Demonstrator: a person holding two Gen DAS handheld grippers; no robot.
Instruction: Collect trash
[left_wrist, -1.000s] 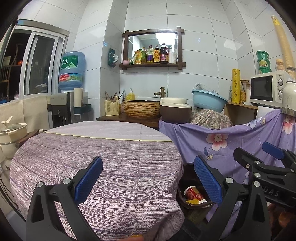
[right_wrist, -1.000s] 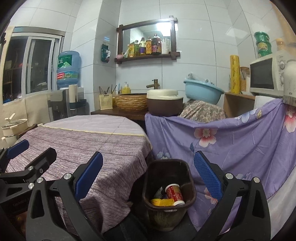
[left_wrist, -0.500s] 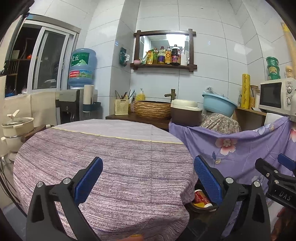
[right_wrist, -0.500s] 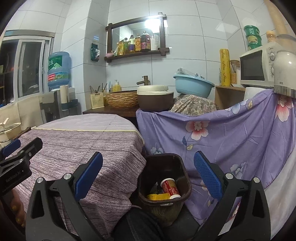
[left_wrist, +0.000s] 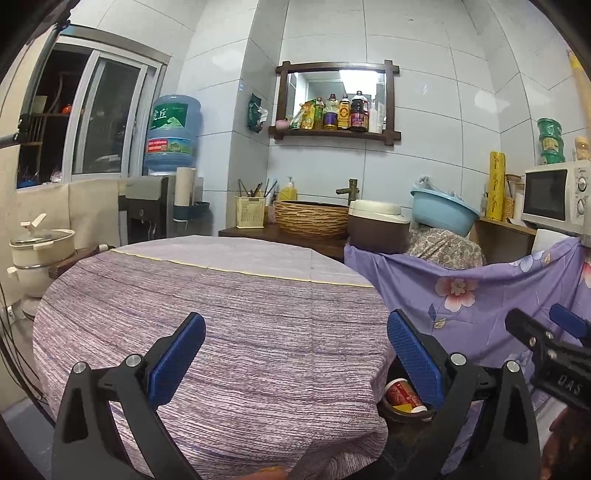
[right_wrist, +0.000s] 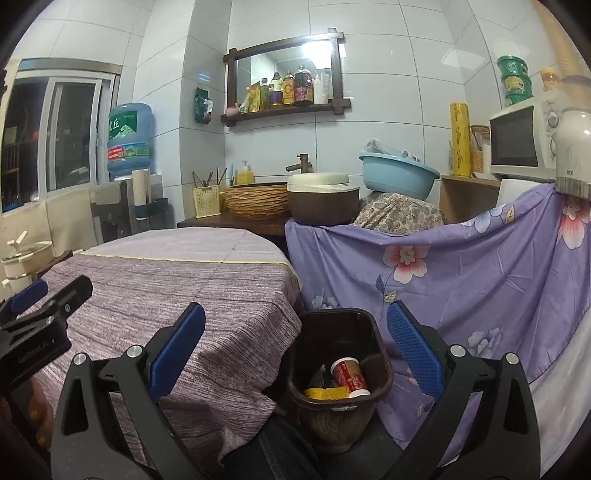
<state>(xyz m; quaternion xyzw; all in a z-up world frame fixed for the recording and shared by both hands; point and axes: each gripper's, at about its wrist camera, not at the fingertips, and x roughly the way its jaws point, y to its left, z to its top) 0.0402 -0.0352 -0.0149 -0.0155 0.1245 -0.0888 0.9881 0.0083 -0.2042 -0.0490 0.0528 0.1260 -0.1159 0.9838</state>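
The left gripper (left_wrist: 295, 354) stands wide open and empty at the bottom of its frame, over the purple-clothed round table (left_wrist: 221, 314). The right gripper (right_wrist: 295, 350) is likewise spread apart, holding nothing, framing the dark brown trash bin (right_wrist: 380, 354) at lower centre. Inside lie a red paper cup (right_wrist: 349, 376) and a yellow wrapper (right_wrist: 325, 393); darker scraps beside them are hard to make out. In the left wrist view the table edge and a finger hide most of the bin.
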